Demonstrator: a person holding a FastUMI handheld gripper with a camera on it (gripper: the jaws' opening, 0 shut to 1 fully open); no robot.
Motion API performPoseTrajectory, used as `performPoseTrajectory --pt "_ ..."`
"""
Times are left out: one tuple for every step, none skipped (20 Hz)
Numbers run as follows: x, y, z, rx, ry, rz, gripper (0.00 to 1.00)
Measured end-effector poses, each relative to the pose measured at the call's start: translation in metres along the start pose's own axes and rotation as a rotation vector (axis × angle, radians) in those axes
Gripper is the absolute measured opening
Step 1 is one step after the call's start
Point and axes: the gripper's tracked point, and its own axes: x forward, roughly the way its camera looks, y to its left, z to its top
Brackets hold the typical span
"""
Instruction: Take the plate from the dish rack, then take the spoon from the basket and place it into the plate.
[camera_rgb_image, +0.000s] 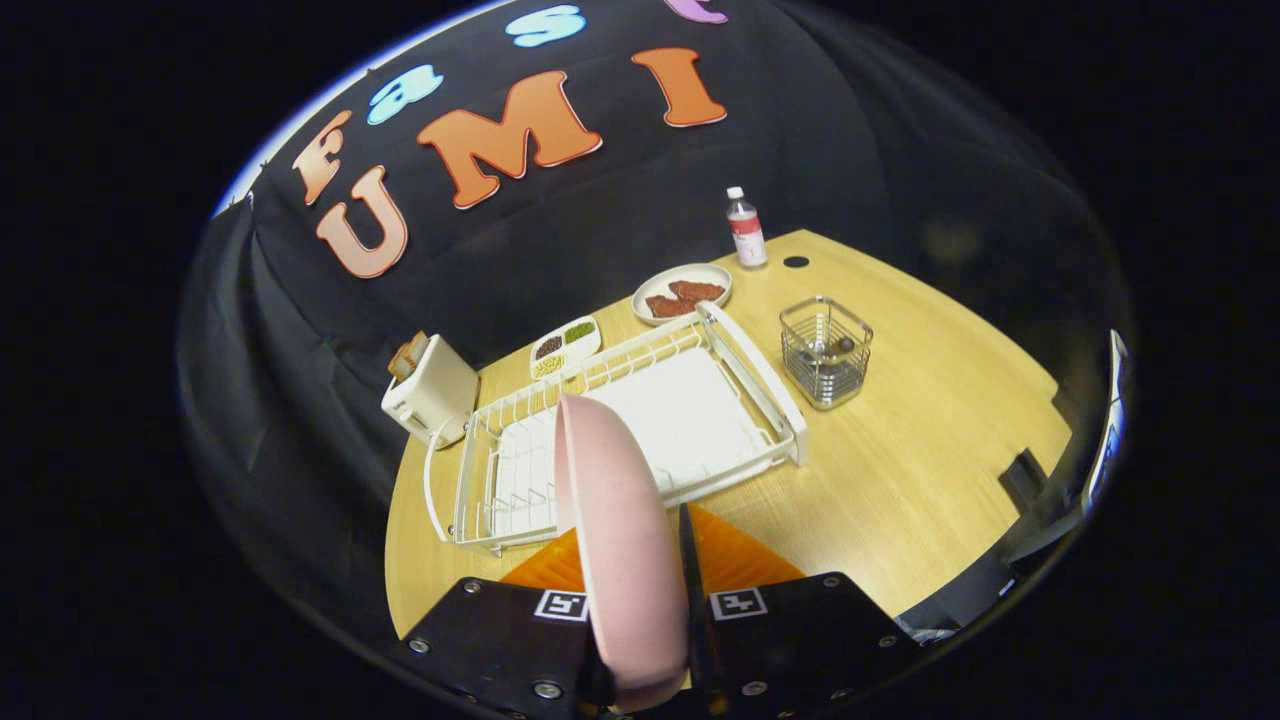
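Gripper (640, 640) pinches the pink plate (615, 530) on edge between both fingers, as I see it. Below lies a pale wood table (900, 480) backed by black cloth. The white rack (690, 420) sits just beyond the plate, whose long axis runs away from me. Right of the rack, a wire basket (826, 350) stands apart.

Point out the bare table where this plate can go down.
Gripper shut on pink plate. Bare table lies between dish rack, wire basket and fingers. Crowded behind the rack: toaster, food plate.
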Motion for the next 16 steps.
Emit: performPoseTrajectory --pt "0.001 -0.004 -0.011 0.018 0.021 0.010 0.29" --pt "0.001 -0.005 -0.020 0.043 0.038 0.024 0.29" --pt "0.002 -0.008 -0.030 0.076 0.059 0.039 0.29" --pt "0.004 -0.010 -0.041 0.111 0.078 0.051 0.29" --pt "0.006 -0.012 -0.052 0.142 0.097 0.061 0.29" --pt "0.010 -0.015 -0.062 0.169 0.116 0.068 0.28" --pt "0.014 -0.016 -0.071 0.191 0.135 0.075 0.28" --pt "0.017 -0.016 -0.081 0.211 0.154 0.083 0.29" --pt "0.022 -0.017 -0.088 0.231 0.171 0.091 0.28" --pt "0.024 -0.015 -0.094 0.251 0.186 0.097 0.28" --pt "0.027 -0.014 -0.100 0.264 0.199 0.104 0.28" --pt "0.032 -0.013 -0.104 0.272 0.211 0.111 0.29" --pt "0.037 -0.012 -0.107 0.277 0.223 0.116 0.29" --pt "0.042 -0.009 -0.110 0.280 0.233 0.123 0.29" --pt "0.047 -0.006 -0.112 0.281 0.242 0.129 0.29" --pt "0.050 -0.005 -0.114 0.279 0.250 0.132 0.29"
